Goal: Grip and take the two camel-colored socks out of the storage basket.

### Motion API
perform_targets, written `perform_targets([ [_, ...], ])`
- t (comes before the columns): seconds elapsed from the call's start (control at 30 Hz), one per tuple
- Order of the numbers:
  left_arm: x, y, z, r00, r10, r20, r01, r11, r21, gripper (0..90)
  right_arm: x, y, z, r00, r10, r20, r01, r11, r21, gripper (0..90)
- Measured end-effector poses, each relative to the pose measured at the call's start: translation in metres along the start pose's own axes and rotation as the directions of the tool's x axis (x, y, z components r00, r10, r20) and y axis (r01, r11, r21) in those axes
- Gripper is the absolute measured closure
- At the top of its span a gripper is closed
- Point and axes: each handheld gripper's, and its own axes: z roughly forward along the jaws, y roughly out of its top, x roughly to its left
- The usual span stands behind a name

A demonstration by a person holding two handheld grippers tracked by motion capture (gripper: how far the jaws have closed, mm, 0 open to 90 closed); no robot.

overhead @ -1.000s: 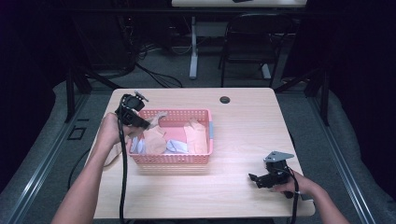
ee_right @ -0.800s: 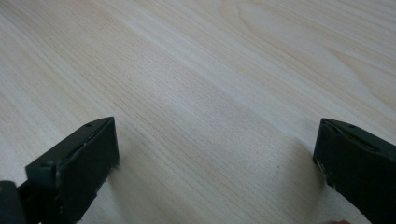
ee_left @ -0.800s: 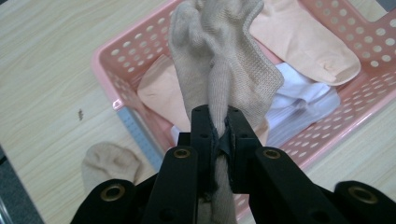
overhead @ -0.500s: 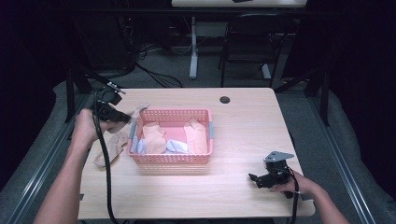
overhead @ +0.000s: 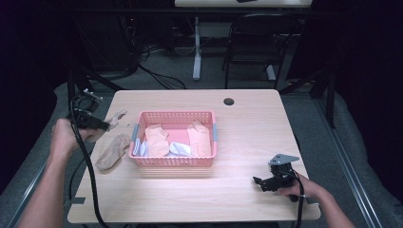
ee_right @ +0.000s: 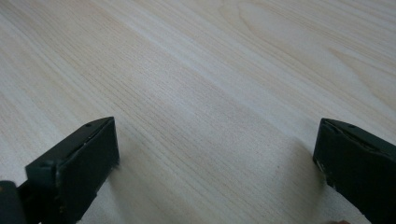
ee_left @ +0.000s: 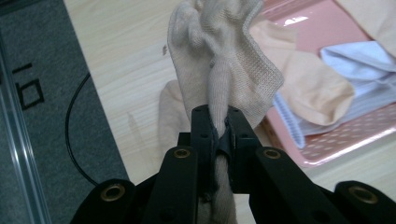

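Observation:
My left gripper [overhead: 105,125] is shut on a beige sock [ee_left: 219,60] and holds it above the table's left edge, left of the pink basket [overhead: 174,162]. The sock's toe sticks out past the jaws [overhead: 116,117], and its lower part [overhead: 114,151] droops onto the table. In the left gripper view the jaws pinch the sock's gathered middle [ee_left: 219,133]. The basket holds several peach and white socks [overhead: 157,140]. My right gripper [overhead: 264,183] rests low on the table at the front right, open, with bare wood between its jaws [ee_right: 215,154].
The wooden table [overhead: 247,118] has a round cable hole [overhead: 229,101] near its far edge. The left gripper's black cable [overhead: 88,180] trails over the table's left side. A chair [overhead: 256,42] and desk legs stand behind the table.
My left gripper has carried the beige sock out of the basket and leftward, off past the basket's left wall to the table's left edge. The right gripper has stayed in place.

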Motion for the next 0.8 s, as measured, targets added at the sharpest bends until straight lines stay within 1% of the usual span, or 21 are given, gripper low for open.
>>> perform_targets([
  [0.03,0.005,-0.003,0.004,0.9998,-0.02,0.001,0.02,0.9998,0.0,83.7,0.0,0.0,0.0,1.0,-0.001,0.0,0.001,1.0,0.001,0.0],
  [0.1,0.011,-0.007,0.011,0.9991,-0.042,-0.01,0.042,0.9991,0.006,83.6,0.0,0.0,0.0,1.0,-0.001,0.0,0.001,1.0,0.001,0.0],
  [0.17,0.015,-0.01,0.018,0.9982,-0.059,-0.008,0.059,0.998,0.022,83.6,0.0,0.0,0.0,1.0,-0.001,0.0,0.001,1.0,0.001,0.0],
  [0.27,0.014,-0.012,0.03,0.9981,-0.06,-0.012,0.061,0.9976,0.033,83.6,0.0,0.0,0.0,1.0,-0.001,0.0,0.001,1.0,0.001,0.0],
  [0.3,0.015,-0.012,0.036,0.9976,-0.069,-0.007,0.069,0.9969,0.038,83.6,0.0,0.0,0.0,1.0,-0.001,0.0,0.001,1.0,0.001,0.0],
  [0.4,0.015,-0.013,0.05,0.997,-0.076,-0.014,0.077,0.9953,0.059,83.6,0.0,0.0,0.0,1.0,-0.001,0.0,0.001,1.0,0.001,0.0],
  [0.47,0.017,-0.014,0.06,0.9955,-0.095,-0.005,0.095,0.9932,0.067,83.6,0.0,0.0,0.0,1.0,-0.001,0.0,0.001,1.0,0.001,0.0],
  [0.5,0.017,-0.014,0.066,0.9947,-0.101,-0.015,0.102,0.9923,0.07,83.6,0.0,0.0,0.0,1.0,-0.001,0.0,0.001,1.0,0.001,0.0],
  [0.57,0.017,-0.014,0.075,0.9942,-0.107,-0.015,0.108,0.9906,0.084,83.6,0.0,0.0,0.0,1.0,-0.001,-0.001,0.001,1.0,0.001,0.0],
  [0.6,0.018,-0.014,0.079,0.9946,-0.101,-0.025,0.103,0.9905,0.091,83.5,0.0,0.0,0.0,1.0,-0.001,0.0,0.001,1.0,0.002,0.0],
  [0.67,0.019,-0.014,0.088,0.9926,-0.12,-0.02,0.121,0.9877,0.099,83.2,0.0,0.0,0.0,1.0,0.002,-0.002,-0.002,1.0,0.001,0.0],
  [0.7,0.02,-0.014,0.093,0.9908,-0.132,-0.031,0.134,0.9862,0.096,83.1,0.0,0.0,0.0,1.0,0.0,0.0,0.0,1.0,0.002,0.0],
  [0.73,0.021,-0.014,0.096,0.9898,-0.139,-0.03,0.142,0.985,0.099,83.0,0.0,0.0,0.0,1.0,0.0,0.0,0.0,1.0,0.002,0.0],
  [0.77,0.021,-0.014,0.098,0.9889,-0.144,-0.036,0.147,0.9849,0.091,82.0,0.0,0.0,0.0,1.0,0.0,0.0,0.0,1.0,0.002,0.0],
  [0.8,0.022,-0.013,0.1,0.9872,-0.151,-0.052,0.155,0.9833,0.095,78.9,0.0,0.0,0.0,1.0,0.0,0.0,0.0,1.0,0.002,0.0],
])
